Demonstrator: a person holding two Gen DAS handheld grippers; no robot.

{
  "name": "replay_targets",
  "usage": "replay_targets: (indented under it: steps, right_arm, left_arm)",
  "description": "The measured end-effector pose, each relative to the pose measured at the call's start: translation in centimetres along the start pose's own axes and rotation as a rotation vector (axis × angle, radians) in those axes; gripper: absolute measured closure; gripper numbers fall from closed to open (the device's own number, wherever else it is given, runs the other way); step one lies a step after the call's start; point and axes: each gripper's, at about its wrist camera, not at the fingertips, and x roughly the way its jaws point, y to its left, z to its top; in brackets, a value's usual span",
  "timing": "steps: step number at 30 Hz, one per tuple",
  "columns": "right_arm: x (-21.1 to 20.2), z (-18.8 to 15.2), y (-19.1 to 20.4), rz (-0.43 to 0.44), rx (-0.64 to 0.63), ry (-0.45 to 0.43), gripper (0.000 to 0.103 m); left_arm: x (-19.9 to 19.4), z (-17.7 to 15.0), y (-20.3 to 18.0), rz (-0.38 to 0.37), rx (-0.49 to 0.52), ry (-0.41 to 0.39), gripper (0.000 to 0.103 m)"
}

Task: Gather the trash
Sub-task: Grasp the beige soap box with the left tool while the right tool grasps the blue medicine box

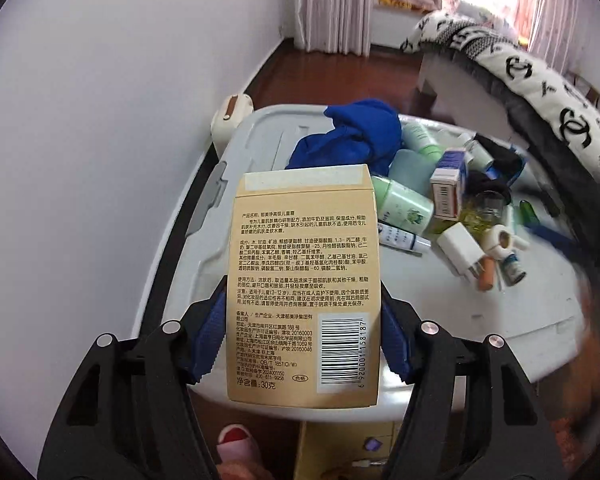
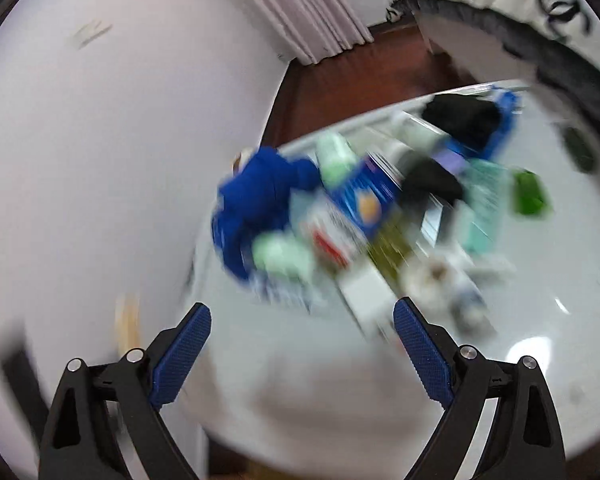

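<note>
Above the grey bin lid (image 1: pixel 236 152), left gripper (image 1: pixel 304 340) is clamped on the tan carton (image 1: pixel 304 280), pads on both long sides, carton lifted clear of the lid. Grip sits low on the carton, so keeping the wrist steady on the way to the trash should stop it pivoting. Right gripper (image 2: pixel 302 344) has jaws apart, nothing between them; its view is blurred. Blue cloth (image 1: pixel 352 140), bottles and small boxes crowd the lid beyond.

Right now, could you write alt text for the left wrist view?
The left gripper clamps a tan carton printed with text and a barcode. Behind it, a grey bin lid holds a blue cloth, green bottles and small boxes.
</note>
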Motion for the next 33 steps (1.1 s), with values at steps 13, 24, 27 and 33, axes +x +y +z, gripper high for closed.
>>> replay_targets:
  steps: [13, 24, 27, 33]
  right_arm:
    - [10.1, 6.3, -3.1, -0.183, 0.193, 0.042, 0.018]
    - [7.1, 5.2, -0.8, -0.227, 0.009, 0.073, 0.074]
    - [4.5, 5.2, 0.1, -0.226, -0.051, 0.05, 0.074]
    - [-3.6, 2.5, 1.4, -0.152, -0.14, 0.029, 0.074]
  left_arm:
    - [0.8, 0.0, -1.0, -0.079, 0.024, 0.008, 0.039]
    - [0.9, 0.1, -1.0, -0.106, 0.011, 0.02, 0.039]
    - [1.1, 0.0, -1.2, -0.101, 0.022, 0.021, 0.039]
    - [1.0, -1.2, -2.1, -0.09, 0.062, 0.043, 0.039]
